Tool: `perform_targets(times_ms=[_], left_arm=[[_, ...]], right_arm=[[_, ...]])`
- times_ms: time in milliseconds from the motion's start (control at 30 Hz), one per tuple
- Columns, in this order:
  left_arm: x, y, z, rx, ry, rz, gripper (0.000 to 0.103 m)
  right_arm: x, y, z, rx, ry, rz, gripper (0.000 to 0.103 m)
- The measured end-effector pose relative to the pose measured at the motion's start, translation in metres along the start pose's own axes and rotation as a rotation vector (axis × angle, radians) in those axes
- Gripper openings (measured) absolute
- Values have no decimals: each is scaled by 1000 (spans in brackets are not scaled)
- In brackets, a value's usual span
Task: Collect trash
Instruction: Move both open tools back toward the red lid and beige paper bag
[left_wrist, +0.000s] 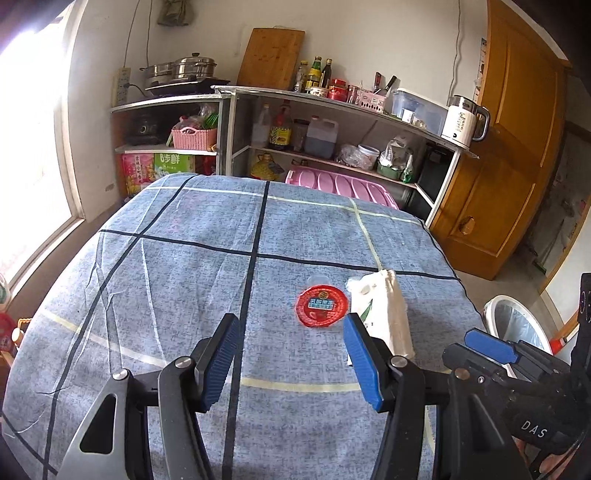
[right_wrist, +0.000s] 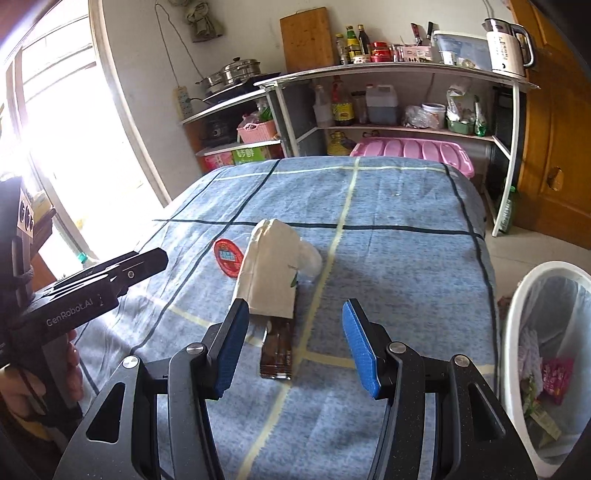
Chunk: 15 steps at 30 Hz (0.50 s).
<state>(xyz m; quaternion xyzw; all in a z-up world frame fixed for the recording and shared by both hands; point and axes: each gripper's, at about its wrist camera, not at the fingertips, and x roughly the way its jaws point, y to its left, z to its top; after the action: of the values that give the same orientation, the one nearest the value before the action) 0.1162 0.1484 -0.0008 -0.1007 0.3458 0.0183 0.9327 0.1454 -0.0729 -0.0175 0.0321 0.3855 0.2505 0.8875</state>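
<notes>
here both tongs gape empty: white paper bag (right_wrist: 267, 269) lies just ahead of right tongs (right_wrist: 291, 347), beside left tongs (left_wrist: 291, 360).

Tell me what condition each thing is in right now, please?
left gripper: open, empty
right gripper: open, empty
white paper bag: lying flat on the cloth
red round lid: flat beside the bag
brown wrapper: lying flat
trash bin: lined, partly filled

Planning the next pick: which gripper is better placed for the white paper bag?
Right, probably. The right gripper is open with the paper bag lying almost straight ahead of it. For the left gripper the bag sits off beyond its right finger. The bin is also on the right.
</notes>
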Motion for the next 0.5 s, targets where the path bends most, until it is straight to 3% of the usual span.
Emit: perform_targets(times_ms=[267,500], left_arm=[[12,14,2,-13,18,-1,58],[21,20,1,-22,34,0,58]], right_arm=[[33,25,11,-39,33,35,54],[56,27,14,-66,76,-4,54]])
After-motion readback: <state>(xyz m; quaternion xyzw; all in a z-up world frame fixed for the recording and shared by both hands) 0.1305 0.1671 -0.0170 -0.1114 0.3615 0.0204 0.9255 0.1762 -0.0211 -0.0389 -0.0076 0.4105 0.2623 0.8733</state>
